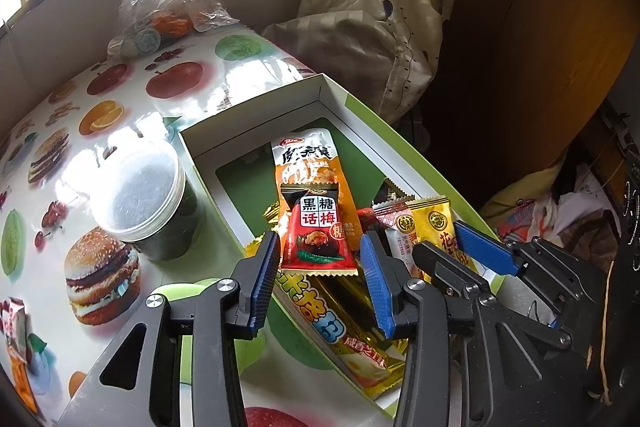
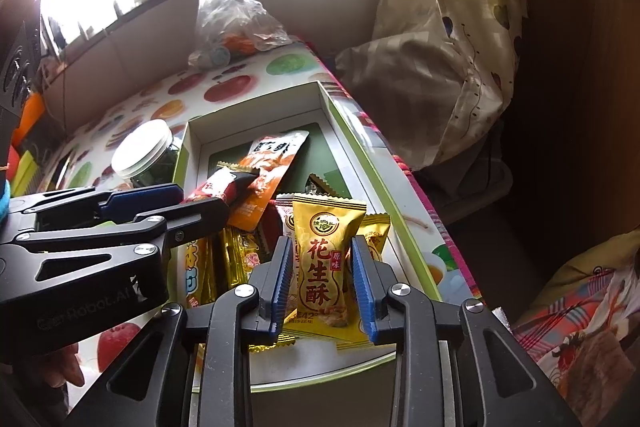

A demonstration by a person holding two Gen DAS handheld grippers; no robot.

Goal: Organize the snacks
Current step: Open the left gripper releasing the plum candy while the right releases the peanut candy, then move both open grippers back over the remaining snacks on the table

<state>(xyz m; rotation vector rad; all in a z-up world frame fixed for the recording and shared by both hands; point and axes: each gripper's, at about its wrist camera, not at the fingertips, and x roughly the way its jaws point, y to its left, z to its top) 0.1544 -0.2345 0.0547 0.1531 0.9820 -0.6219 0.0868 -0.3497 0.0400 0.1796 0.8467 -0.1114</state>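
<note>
Here, the left gripper [image 1: 320,259] is partly open, with the small red and black candy packet [image 1: 316,231] lying loose between its blue fingers [image 1: 266,279]. Next, the right gripper [image 2: 322,283] has the yellow peanut candy packet [image 2: 326,267] between its slightly open fingers, inside the white and green cardboard box [image 2: 394,211].

Desk [image 1: 132,123] cloth is glossy white, printed all over with burgers, red apples, orange slices and cherries. The box [image 1: 360,115] is white inside with lime green edges and a dark green floor. At 12 o'clock in it sits an orange pouch [image 1: 308,167], a red-and-black candy [image 1: 316,227] overlapping it. Yellow packet [image 2: 324,259] with red characters. Both claws are black with ribbed blue pads [image 2: 280,279]. Curtain [image 2: 452,7] is cream with dark dots.
</note>
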